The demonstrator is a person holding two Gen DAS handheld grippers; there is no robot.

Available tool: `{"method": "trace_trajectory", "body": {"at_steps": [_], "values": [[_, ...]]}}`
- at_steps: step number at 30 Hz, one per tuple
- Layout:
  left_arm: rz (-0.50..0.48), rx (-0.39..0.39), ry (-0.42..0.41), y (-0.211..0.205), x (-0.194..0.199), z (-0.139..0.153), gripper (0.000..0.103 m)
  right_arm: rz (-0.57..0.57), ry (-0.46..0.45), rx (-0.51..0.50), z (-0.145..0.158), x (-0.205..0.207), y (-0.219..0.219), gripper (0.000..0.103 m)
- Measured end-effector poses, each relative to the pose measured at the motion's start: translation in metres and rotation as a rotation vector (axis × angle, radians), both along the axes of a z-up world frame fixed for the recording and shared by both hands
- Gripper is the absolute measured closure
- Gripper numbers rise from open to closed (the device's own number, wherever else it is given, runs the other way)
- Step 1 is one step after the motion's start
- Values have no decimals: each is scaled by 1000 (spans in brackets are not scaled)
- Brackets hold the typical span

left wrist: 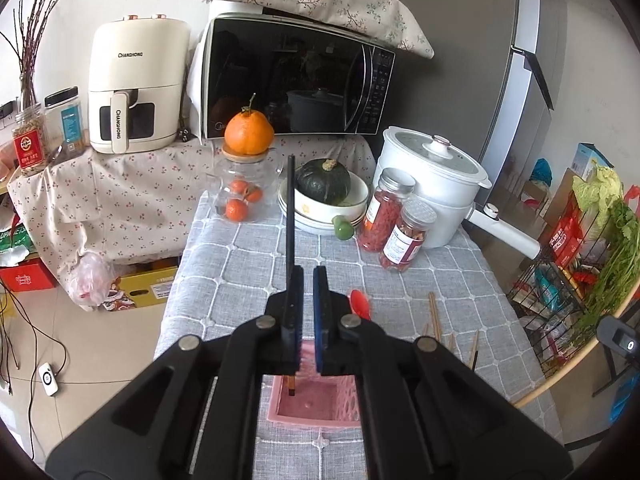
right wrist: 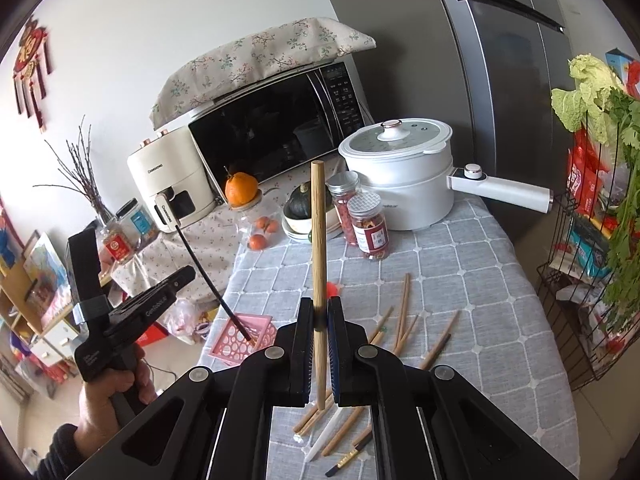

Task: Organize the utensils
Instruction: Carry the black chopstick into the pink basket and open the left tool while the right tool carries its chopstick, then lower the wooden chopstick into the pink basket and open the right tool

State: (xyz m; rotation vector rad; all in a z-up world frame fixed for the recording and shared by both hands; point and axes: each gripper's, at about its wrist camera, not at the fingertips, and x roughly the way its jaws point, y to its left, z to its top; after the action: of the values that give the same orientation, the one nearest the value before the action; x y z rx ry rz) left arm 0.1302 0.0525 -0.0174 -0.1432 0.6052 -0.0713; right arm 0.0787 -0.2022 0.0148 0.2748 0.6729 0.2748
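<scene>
The tabletop [right wrist: 460, 280], under a grey quilted cloth, carries a white electric pot [right wrist: 400, 176], jars and bowls at the back, and a loose scatter of chopsticks [right wrist: 404, 312] near the front. Behind stand a black microwave [left wrist: 296, 80] and a cream air fryer [left wrist: 136, 84] that reads "CHANGHONG" on its body and again down its handle.

At the tabletop's left edge sits the pink holder [right wrist: 240, 340], a perforated plastic basket. The left tongs [left wrist: 306, 320] are clamped on a black chopstick [left wrist: 290, 216], whose lower tip hangs just inside the basket's mouth. The right tongs [right wrist: 319, 344] are closed tight on a bamboo chopstick [right wrist: 318, 240], held near upright over the scattered ones.

These sticks look light, stiff and smooth, so they would likely pivot or slip in a loose pinch; a hold near the middle, as the bamboo one has, seems steadiest. The black one appears lacquered and slicker. The basket also looks light and could shift if knocked. Jar labels are too small to read.
</scene>
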Motion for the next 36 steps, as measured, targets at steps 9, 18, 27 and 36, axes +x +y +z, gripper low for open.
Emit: {"method": "trace_trajectory", "body": {"at_steps": [9,18,27,36], "values": [[11,-7,35,10,-16,10,35,13,-7,6,2,2,3,97],[11,-27,138,35,-52,0,20,30,-45,20,10,4,13,97],[7,23,189,56,-70,-14,20,61,-98,71,19,15,25,97],[-9,33,217,67,-71,-22,20,110,-133,88,14,41,72,97]]}}
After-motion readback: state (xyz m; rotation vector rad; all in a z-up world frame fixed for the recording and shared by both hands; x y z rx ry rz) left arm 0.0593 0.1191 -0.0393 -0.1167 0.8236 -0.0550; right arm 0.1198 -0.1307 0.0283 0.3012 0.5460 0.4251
